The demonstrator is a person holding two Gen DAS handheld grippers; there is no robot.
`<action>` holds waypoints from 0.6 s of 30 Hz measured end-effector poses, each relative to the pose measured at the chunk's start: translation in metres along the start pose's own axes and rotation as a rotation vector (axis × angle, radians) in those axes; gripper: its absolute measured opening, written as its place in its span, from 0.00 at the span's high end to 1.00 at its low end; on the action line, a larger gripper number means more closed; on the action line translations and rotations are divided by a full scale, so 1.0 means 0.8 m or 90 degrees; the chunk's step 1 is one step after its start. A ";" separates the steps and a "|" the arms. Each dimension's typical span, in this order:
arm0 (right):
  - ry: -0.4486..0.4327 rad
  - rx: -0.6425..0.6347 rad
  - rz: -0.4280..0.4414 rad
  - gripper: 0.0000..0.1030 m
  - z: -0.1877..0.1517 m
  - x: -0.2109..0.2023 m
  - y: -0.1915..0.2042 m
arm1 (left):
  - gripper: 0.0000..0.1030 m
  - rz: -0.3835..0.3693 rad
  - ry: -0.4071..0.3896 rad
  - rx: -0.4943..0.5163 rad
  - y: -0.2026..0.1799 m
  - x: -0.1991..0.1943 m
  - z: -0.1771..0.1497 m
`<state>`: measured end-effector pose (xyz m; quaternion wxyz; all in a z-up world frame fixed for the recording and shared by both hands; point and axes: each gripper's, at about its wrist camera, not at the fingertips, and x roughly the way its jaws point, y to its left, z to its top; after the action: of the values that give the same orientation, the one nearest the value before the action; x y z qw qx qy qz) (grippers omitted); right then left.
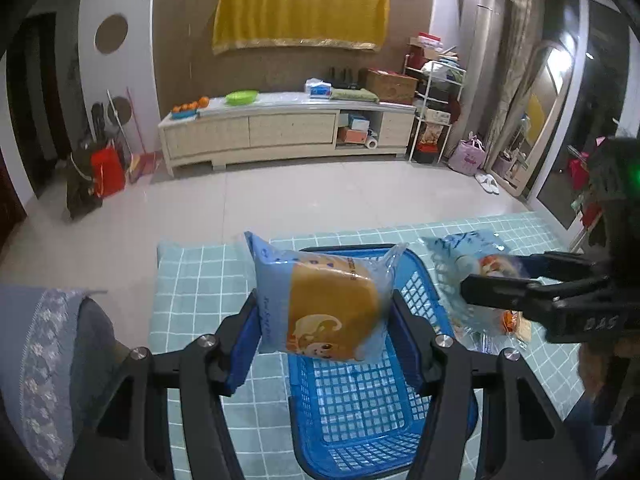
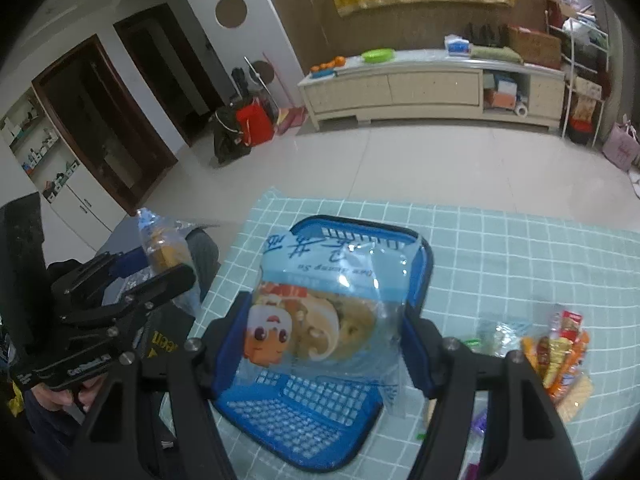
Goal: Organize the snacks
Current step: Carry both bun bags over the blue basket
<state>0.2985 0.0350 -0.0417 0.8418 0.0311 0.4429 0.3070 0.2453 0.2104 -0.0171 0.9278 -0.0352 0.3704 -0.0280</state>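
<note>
- Far left, left wrist view: grey-blue floral fabric point(image 1: 48, 352) hangs beside the tabletop point(image 1: 200, 280), which has a teal grid-pattern cloth over it.
- left gripper point(image 1: 324, 316) is clamped on a bread packet point(image 1: 320, 304), light blue wrap with a brown bun and cartoon print, held tilted above the blue basket point(image 1: 360, 412).
- Blue basket is a plastic mesh one sitting on the teal cloth; what shows of its inside is bare mesh.
- right gripper point(image 2: 324, 332) is closed on a second snack packet point(image 2: 320, 312), clear-blue wrap with cartoon face, held over the same basket point(image 2: 304, 412). In the left wrist view this gripper point(image 1: 492, 276) comes in from the right, packet point(image 1: 472, 268) between its fingers.
- Right side of tabletop, right wrist view: loose snack pile point(image 2: 560, 356), orange and red wrappers, lying on the cloth just beside the basket; small purple item point(image 2: 480, 424) near it, too blurred to identify.
- Room: pale tiled floor point(image 1: 320, 200); long cream TV cabinet point(image 1: 288, 128) against the far wall with a green bowl point(image 1: 241, 97) and oranges point(image 1: 188, 107) on top.
- Yellow cloth point(image 1: 300, 8) hangs on the wall above the cabinet.
- Far right: white wire rack point(image 1: 432, 92) full of boxes, a leaning mirror point(image 1: 536, 112), white slippers point(image 1: 488, 182) on the floor.
</note>
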 end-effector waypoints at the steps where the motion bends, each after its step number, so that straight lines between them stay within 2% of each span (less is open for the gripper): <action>1: 0.004 -0.004 -0.004 0.30 0.001 0.009 0.001 | 0.44 0.002 0.005 -0.006 0.006 0.007 -0.002; 5: 0.028 -0.007 -0.014 0.30 0.008 0.035 0.002 | 0.44 0.023 0.015 0.006 0.013 0.023 -0.004; 13: 0.066 0.007 -0.008 0.30 0.018 0.080 -0.006 | 0.44 0.018 0.033 0.019 0.011 0.046 -0.001; 16: 0.095 -0.003 -0.023 0.24 0.020 0.093 -0.004 | 0.44 0.024 0.042 0.013 0.014 0.050 -0.004; 18: 0.085 0.001 -0.037 0.14 0.021 0.090 -0.009 | 0.44 0.024 0.045 0.014 0.014 0.049 -0.003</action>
<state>0.3449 0.0719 -0.0861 0.8190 -0.0014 0.4989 0.2833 0.2723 0.2181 -0.0470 0.9149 -0.0169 0.4031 -0.0156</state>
